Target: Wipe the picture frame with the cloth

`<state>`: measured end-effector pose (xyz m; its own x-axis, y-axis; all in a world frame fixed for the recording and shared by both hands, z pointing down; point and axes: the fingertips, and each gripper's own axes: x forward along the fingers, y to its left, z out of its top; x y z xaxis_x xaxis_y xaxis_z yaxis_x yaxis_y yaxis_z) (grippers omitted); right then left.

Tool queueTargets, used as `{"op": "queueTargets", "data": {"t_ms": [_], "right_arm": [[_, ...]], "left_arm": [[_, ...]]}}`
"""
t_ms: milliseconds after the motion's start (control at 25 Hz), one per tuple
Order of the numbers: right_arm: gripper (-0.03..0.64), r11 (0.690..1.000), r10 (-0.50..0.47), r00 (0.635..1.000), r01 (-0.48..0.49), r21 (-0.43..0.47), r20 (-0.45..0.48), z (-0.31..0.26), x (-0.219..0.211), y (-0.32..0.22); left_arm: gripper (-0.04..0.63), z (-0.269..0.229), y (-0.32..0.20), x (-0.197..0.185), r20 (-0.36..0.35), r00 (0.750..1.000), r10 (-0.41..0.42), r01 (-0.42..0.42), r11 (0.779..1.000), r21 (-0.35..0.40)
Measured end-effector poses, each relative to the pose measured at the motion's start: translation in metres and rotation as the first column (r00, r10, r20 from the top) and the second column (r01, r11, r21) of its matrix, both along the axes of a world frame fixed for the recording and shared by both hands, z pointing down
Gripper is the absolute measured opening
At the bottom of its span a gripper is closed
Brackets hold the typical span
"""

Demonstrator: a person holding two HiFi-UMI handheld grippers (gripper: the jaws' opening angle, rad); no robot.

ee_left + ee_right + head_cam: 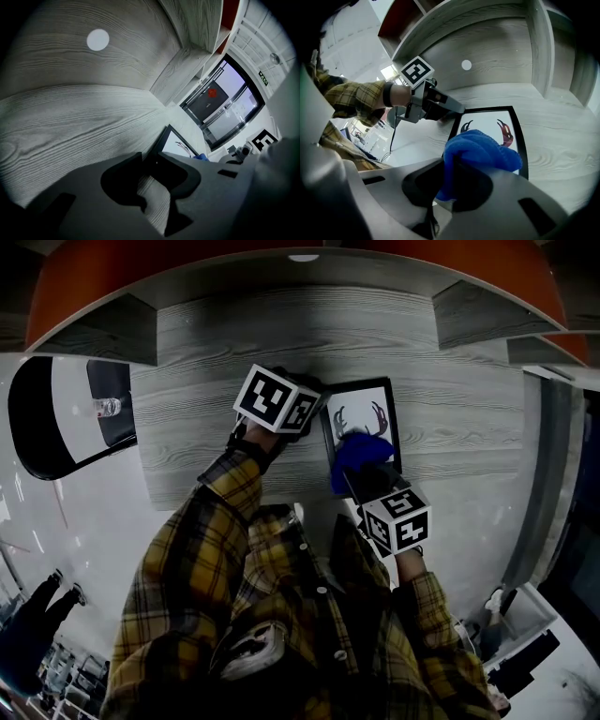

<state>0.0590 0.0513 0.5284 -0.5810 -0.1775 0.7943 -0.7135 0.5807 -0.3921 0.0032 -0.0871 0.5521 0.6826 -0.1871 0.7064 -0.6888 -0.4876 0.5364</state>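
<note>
Pressing the blue cloth (480, 150), clamped in my right gripper (458, 176), flat on the picture frame (366, 413) lying on the counter (450, 409) near its back edge, I should stroke evenly while my left gripper (150, 159), closed on its back-left corner, steadies it.

Shirt (234, 568): yellow-and-black plaid flannel, small pale buttons (322, 590) down the front. Long sleeves, left sleeve (230, 484) and right sleeve (427, 601), same plaid, cuffs at the wrists. Black band (387, 95) round my left wrist.

My left gripper (149, 161): matte grey moulded jaws, a dark scooped hollow on each inner face, a dark rectangular slot further back on each. Its body is dark grey and black from outside, with a thin black cable (393, 126) hanging off it.

My right gripper (459, 168): same grey jaws, same hollows and slots.

Each claw carries a cube with black-on-white square markers: left cube (277, 399), right cube (397, 518).
</note>
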Motion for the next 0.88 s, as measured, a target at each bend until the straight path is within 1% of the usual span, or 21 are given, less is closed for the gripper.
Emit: {"op": "queueTargets", "data": {"t_ms": [120,240,320,400,520,640,800,880], "right_arm": [[0.048,0.999,0.012,1.000,-0.012,-0.036,-0.003,-0.001,0.009,0.015],[0.048,0.997,0.042,0.999,-0.041,-0.064,0.014,0.000,0.017,0.028],[0.048,0.996,0.051,0.998,-0.049,-0.073,0.023,0.001,0.018,0.029],[0.048,0.997,0.037,0.999,-0.036,-0.069,0.020,-0.002,0.017,0.026],[0.048,1.000,0.023,0.999,-0.023,-0.021,0.029,-0.020,0.014,0.011],[0.048,0.996,0.052,0.995,-0.058,0.062,0.087,-0.051,0.009,-0.020],[0.048,0.974,0.083,0.983,-0.114,0.194,0.161,-0.095,0.001,-0.074],[0.048,0.960,0.102,0.977,-0.145,0.238,0.185,-0.102,-0.004,-0.102]], "left_arm": [[0.104,0.000,0.000,0.000,0.001,1.000,0.000,0.000,1.000,0.003],[0.104,-0.001,0.001,-0.001,0.002,1.000,-0.001,0.001,1.000,0.003],[0.104,-0.001,0.001,-0.001,0.000,1.000,-0.001,0.001,1.000,0.004],[0.104,-0.001,0.000,0.000,0.001,1.000,0.000,0.000,1.000,0.007],[0.104,-0.001,0.001,0.000,0.005,1.000,-0.001,0.001,1.000,0.009],[0.104,-0.001,0.001,0.001,0.005,1.000,-0.003,0.003,1.000,0.011],[0.104,-0.003,0.000,0.005,-0.016,1.000,0.007,-0.007,1.000,0.019],[0.104,-0.003,0.000,0.004,-0.013,1.000,0.008,-0.008,1.000,0.017]]}}
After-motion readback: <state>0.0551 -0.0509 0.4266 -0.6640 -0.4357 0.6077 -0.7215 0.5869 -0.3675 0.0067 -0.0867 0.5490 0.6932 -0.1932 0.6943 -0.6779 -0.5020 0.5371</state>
